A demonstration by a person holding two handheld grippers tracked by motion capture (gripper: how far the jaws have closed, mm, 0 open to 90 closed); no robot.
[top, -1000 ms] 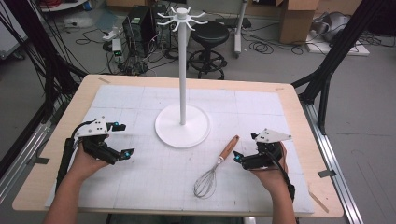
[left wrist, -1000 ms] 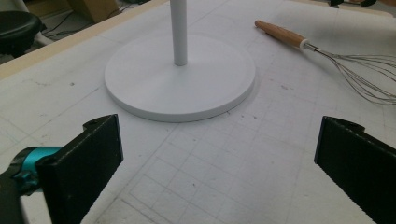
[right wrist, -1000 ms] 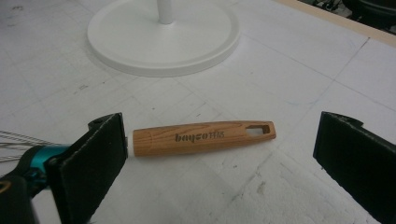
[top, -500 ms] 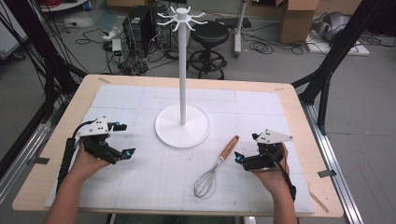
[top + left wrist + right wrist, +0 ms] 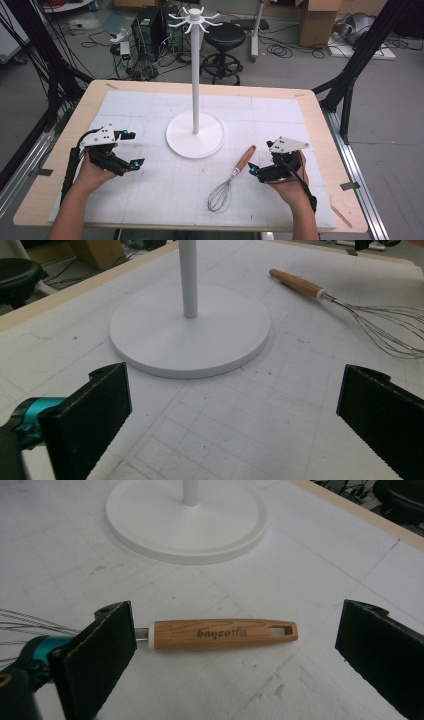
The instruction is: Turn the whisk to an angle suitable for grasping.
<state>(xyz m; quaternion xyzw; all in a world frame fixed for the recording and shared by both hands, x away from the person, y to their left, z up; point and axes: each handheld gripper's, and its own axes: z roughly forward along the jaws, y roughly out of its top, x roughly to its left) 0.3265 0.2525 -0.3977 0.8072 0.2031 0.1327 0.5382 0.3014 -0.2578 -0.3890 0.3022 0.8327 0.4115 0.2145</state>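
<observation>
Barely anything has shifted since the earlier frames: my right gripper (image 5: 252, 169) has edged a touch nearer the whisk (image 5: 231, 180), while my left gripper (image 5: 131, 148) sits where it was, left of the white stand (image 5: 195, 134). Both pairs of jaws are spread wide with nothing between them. In the right gripper view the wooden handle (image 5: 222, 633) lies flat on the white mat (image 5: 150, 195), just ahead of the jaws and crosswise to them, its hanging hole toward the right jaw. The whisk rests between my right gripper and the stand's base, wire end toward me. I judge this as lining up for a grasp on the handle; the pick is not yet made.
</observation>
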